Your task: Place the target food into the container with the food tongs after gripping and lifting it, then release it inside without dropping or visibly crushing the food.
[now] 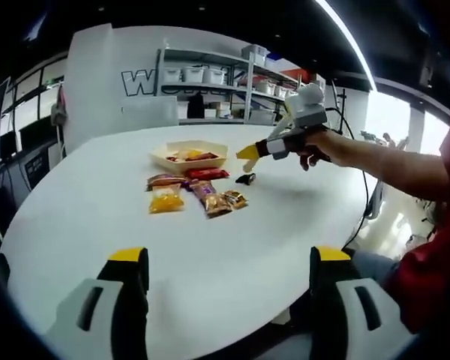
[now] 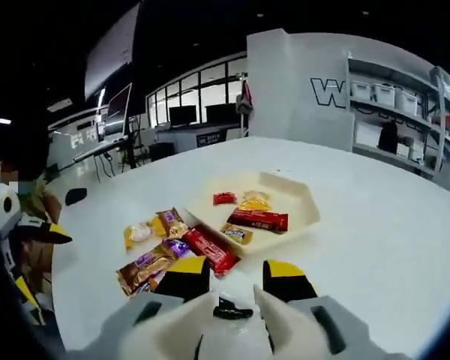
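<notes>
We had the right hand-held gripper (image 2: 236, 289) poised above a small dark snack (image 2: 232, 309) on the white tabletop (image 2: 375, 225), jaws apart.
The snack lay between its jaws, no contact we could confirm. The tray (image 2: 304, 214) held a red packet (image 2: 258, 219) and other snacks; more wrappers lay beside it. Our left hand-held gripper (image 1: 229, 274) stood open and empty, well back from the tray (image 1: 189, 156).

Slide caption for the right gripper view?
Right gripper poised open above a small dark item, snack packets beside the tray.
</notes>
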A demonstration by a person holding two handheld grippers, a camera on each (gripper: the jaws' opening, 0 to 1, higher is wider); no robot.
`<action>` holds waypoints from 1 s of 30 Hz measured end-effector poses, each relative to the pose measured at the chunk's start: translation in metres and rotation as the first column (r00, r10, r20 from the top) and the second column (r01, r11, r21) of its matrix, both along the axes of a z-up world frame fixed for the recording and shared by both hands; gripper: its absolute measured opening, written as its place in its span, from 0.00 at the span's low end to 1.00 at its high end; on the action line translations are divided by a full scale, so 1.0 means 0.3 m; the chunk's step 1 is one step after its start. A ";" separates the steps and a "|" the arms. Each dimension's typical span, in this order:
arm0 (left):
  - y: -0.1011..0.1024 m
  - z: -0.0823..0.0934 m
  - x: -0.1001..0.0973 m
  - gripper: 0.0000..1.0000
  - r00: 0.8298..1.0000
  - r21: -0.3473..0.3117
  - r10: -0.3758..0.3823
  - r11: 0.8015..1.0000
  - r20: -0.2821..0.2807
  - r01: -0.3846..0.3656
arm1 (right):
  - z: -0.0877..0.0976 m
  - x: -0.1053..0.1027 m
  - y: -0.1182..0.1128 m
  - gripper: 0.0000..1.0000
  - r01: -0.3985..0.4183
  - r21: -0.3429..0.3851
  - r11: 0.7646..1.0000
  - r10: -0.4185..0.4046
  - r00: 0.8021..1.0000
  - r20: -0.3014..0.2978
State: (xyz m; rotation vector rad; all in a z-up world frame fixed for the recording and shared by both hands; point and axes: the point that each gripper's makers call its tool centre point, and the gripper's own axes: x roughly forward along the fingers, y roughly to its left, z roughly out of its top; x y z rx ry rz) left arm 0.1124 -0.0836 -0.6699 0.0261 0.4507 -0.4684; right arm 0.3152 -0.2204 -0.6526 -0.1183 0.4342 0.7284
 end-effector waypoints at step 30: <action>-0.054 0.019 -0.013 0.86 0.999 -0.004 -0.032 0.999 0.021 0.032 | -0.085 -0.105 -0.137 0.23 -0.001 -0.126 0.992 -0.008 0.997 -0.077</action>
